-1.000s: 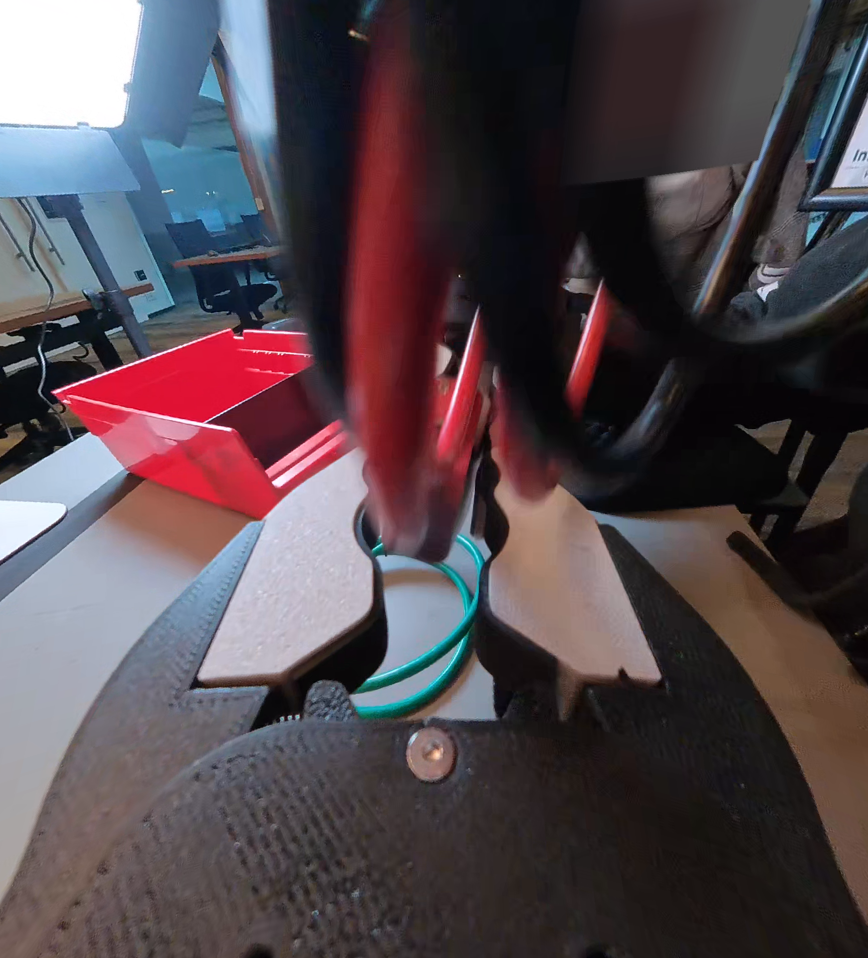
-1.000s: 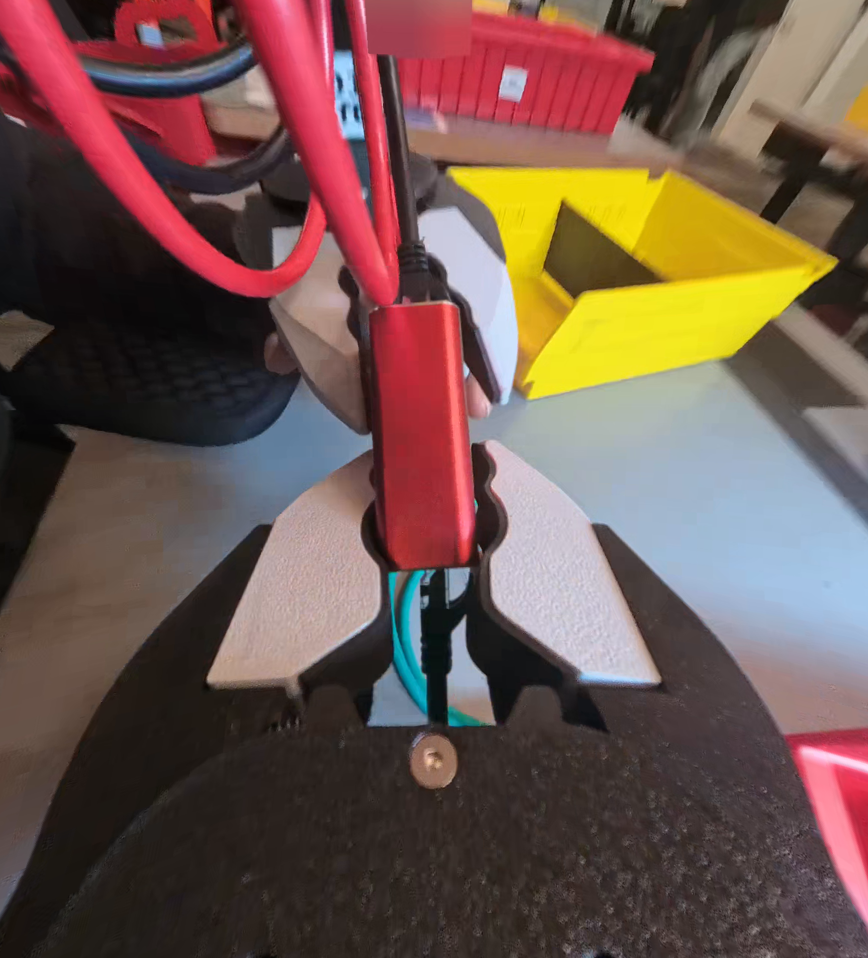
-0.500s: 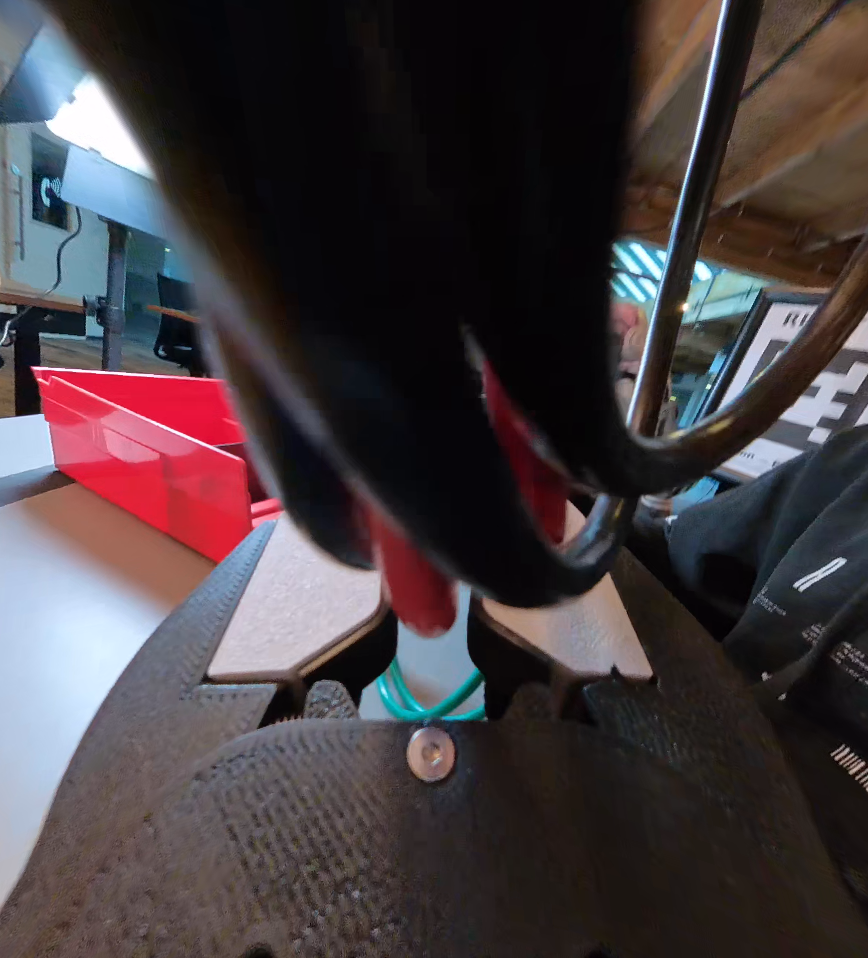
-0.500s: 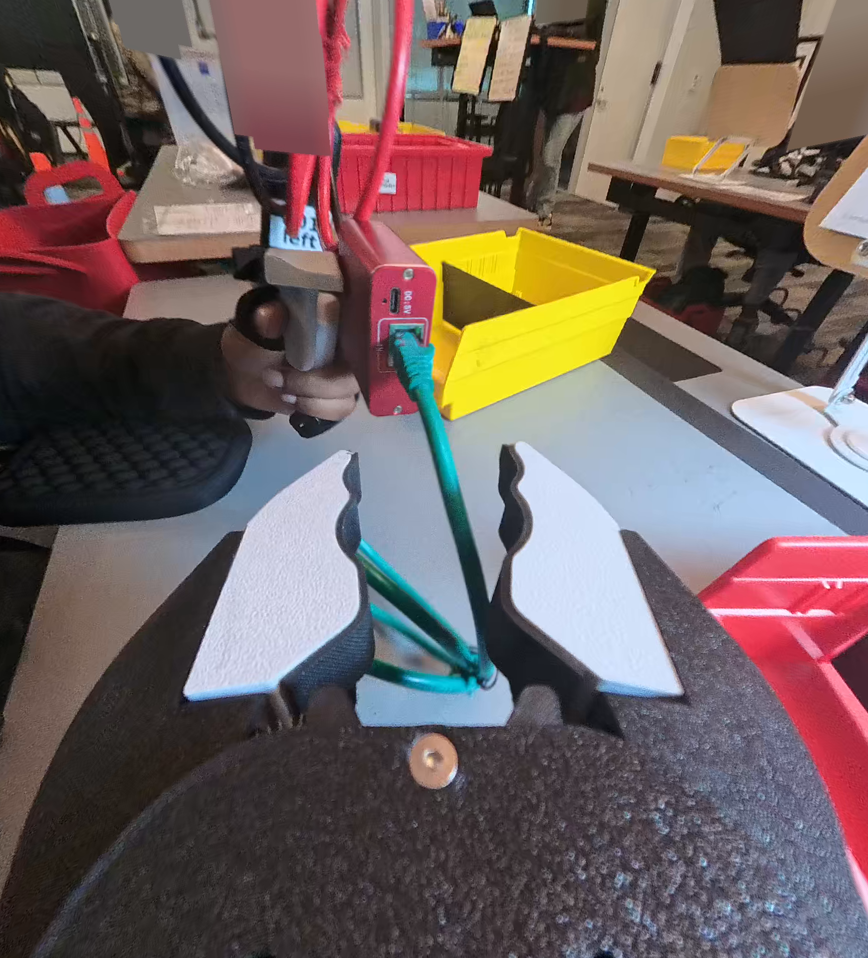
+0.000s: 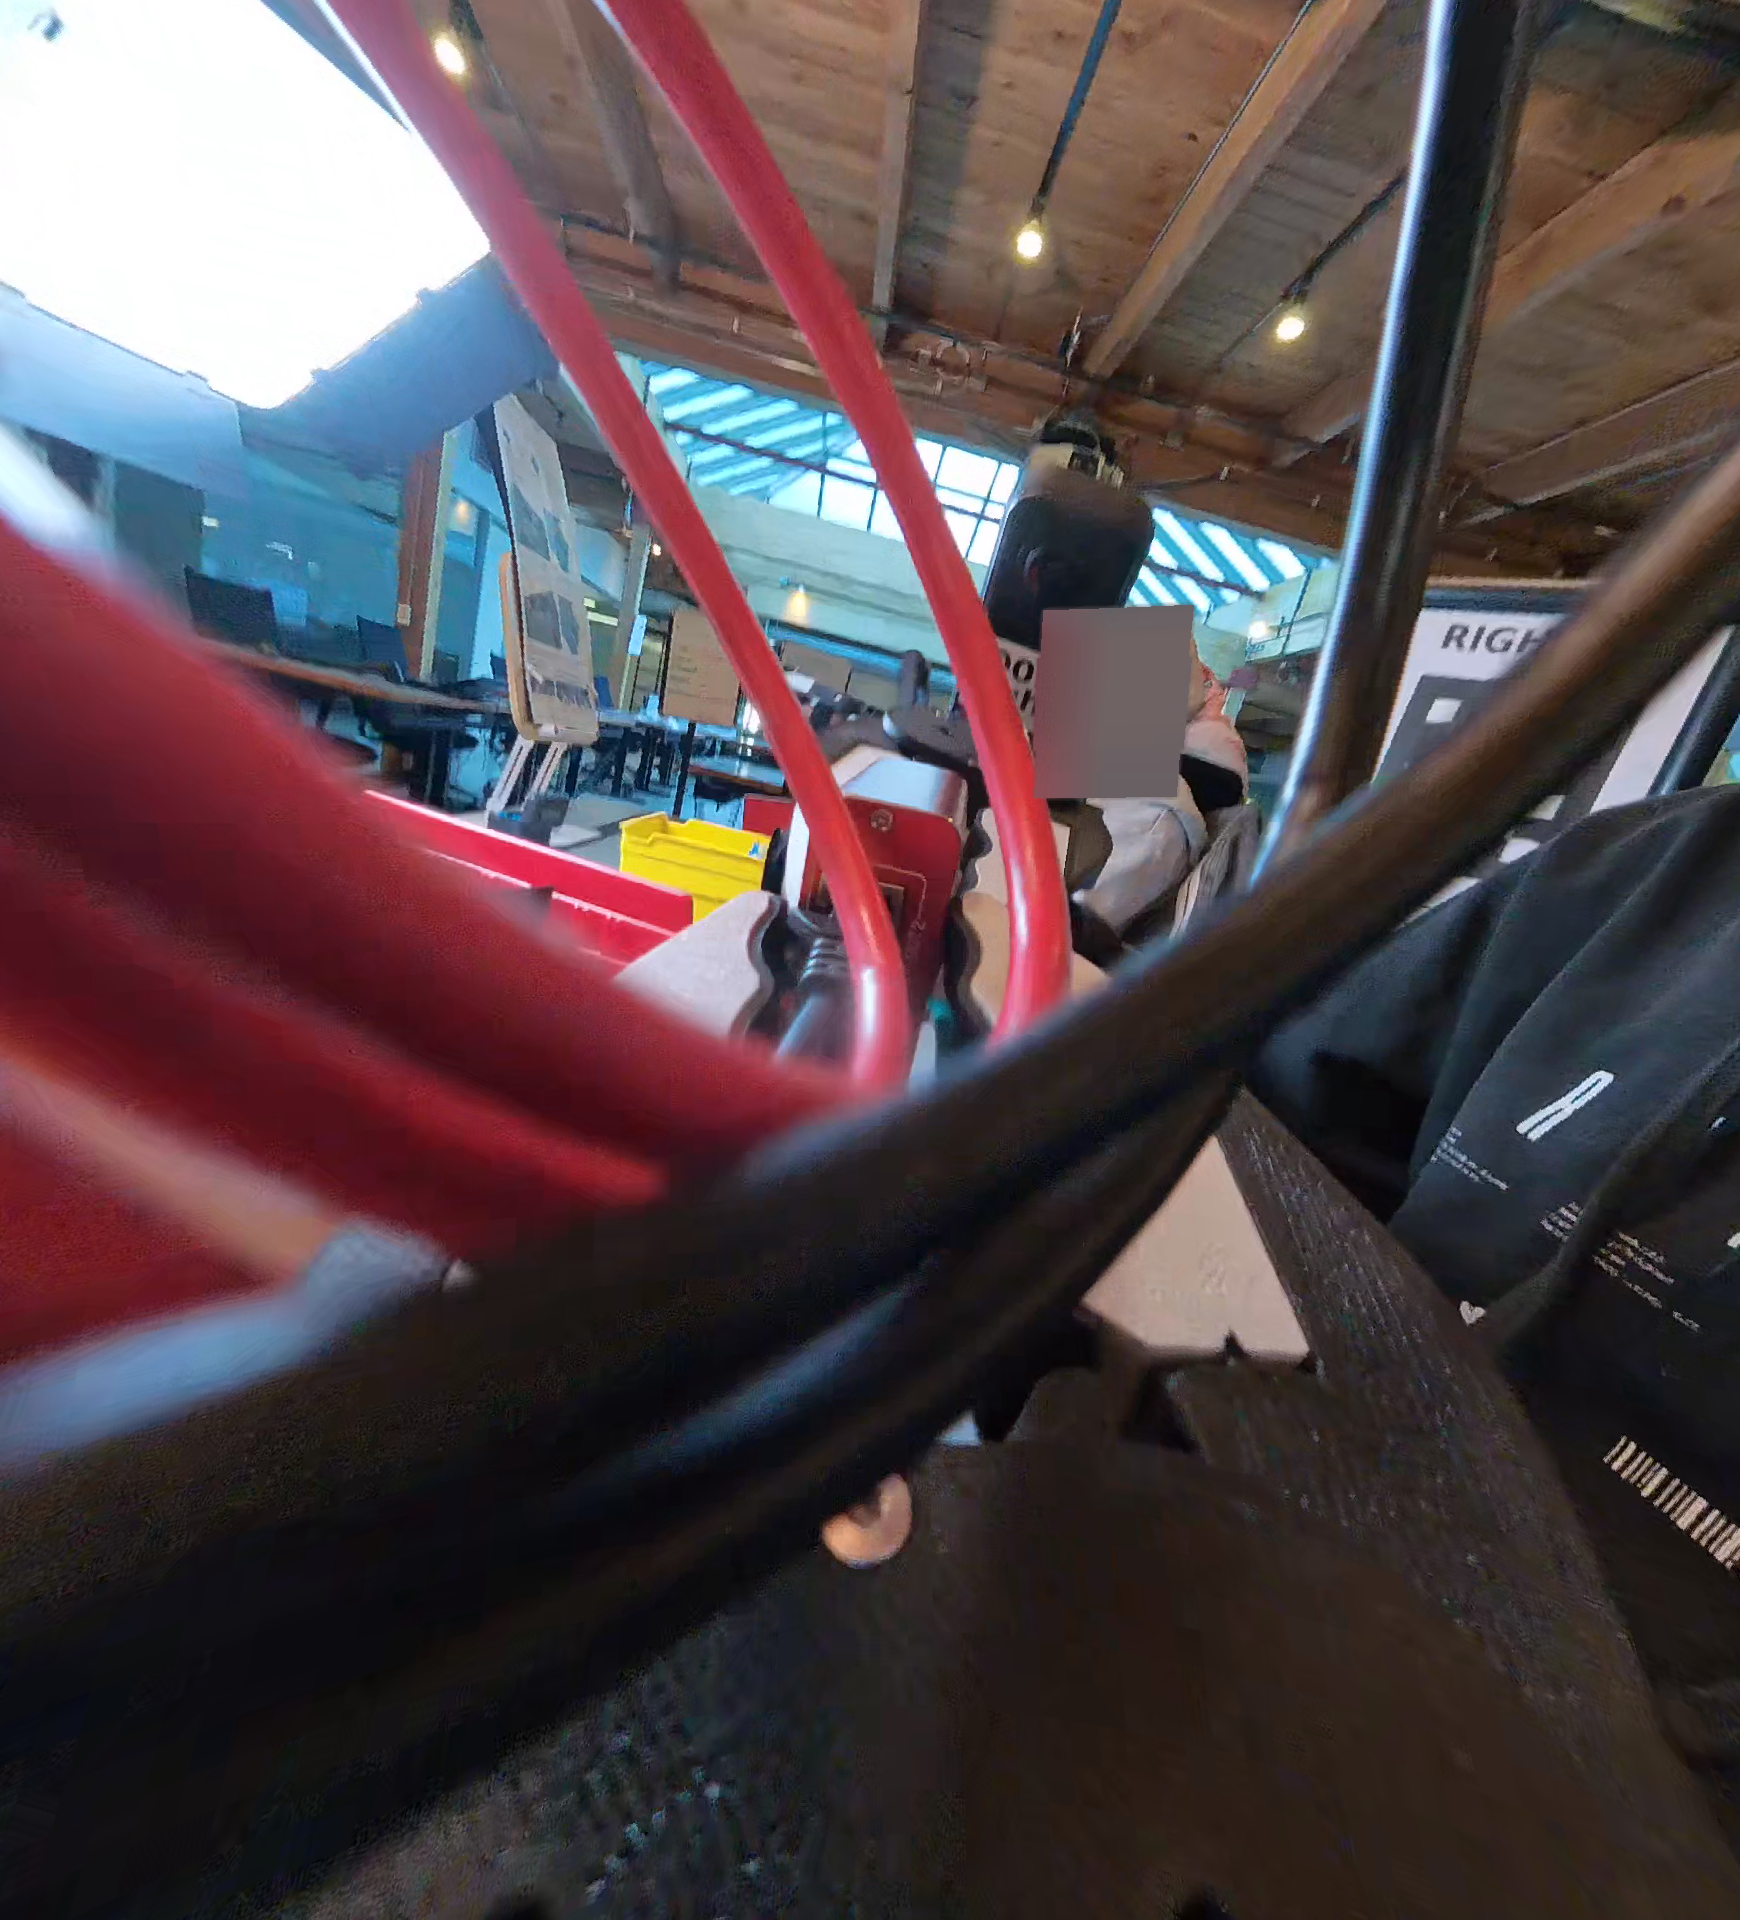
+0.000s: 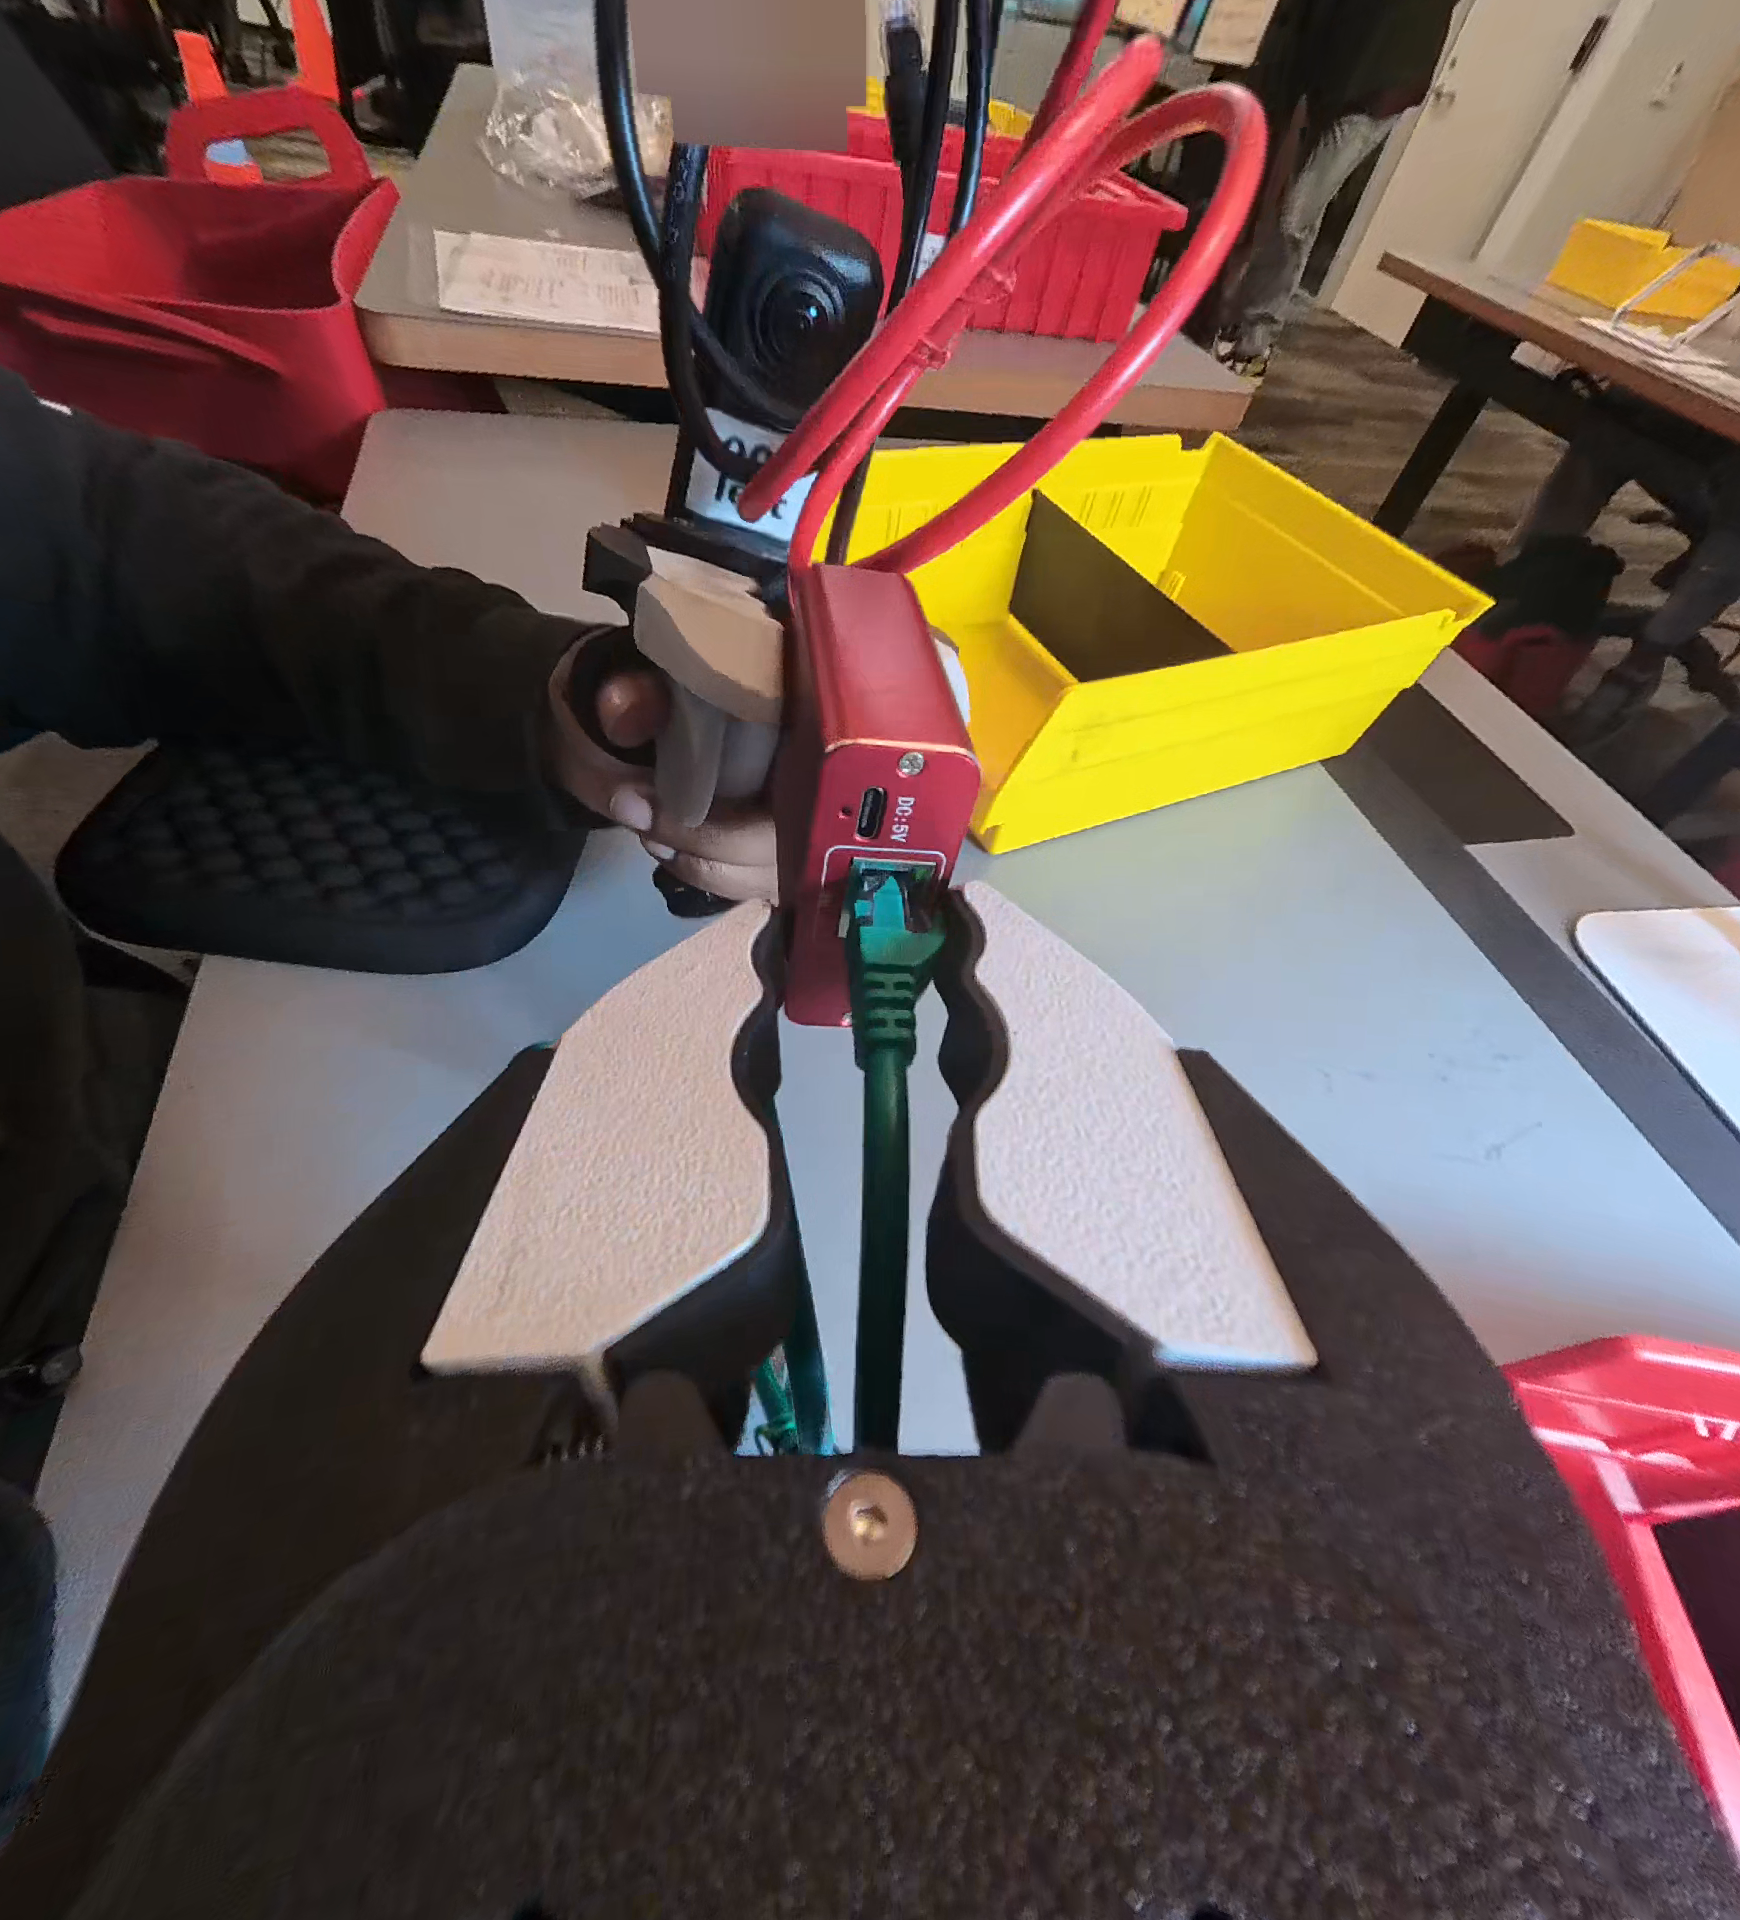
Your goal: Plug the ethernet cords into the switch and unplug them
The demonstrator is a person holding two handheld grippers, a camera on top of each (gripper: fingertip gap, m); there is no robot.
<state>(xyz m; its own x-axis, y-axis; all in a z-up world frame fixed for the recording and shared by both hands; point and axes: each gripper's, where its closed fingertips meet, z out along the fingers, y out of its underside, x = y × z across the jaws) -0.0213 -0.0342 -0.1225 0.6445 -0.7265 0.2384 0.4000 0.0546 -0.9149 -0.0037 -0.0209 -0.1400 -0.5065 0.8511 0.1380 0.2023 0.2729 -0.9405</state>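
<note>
My left gripper (image 6: 845,644) is shut on a red switch (image 6: 871,707) and holds it above the grey table (image 6: 1261,1091). A green ethernet cord (image 6: 885,1195) is plugged into the switch's near end by its green plug (image 6: 892,956). Red cords (image 6: 1105,312) and black cables loop up from its far end. My right gripper (image 6: 858,914) has its jaws narrowed around the switch's lower end and the plug; I cannot tell whether they press. In the left wrist view, red cords (image 5: 741,623) and black cables (image 5: 949,1195) cover most of the lens. Behind them, the left gripper (image 5: 866,925) grips the switch (image 5: 887,852).
A yellow bin (image 6: 1209,644) stands on the table behind the switch. A red bin (image 6: 1676,1455) is at my near right and also shows in the left wrist view (image 5: 533,862). A white lamp base (image 6: 1697,997) sits at the right edge. A black sleeve (image 6: 222,623) reaches in from the left. My two grippers' fingertips are within a few centimetres of each other.
My right gripper let go of the switch and backed off, then moved forward again with narrower jaws around the green plug. The left gripper tilted upward and cables swung across its lens.
</note>
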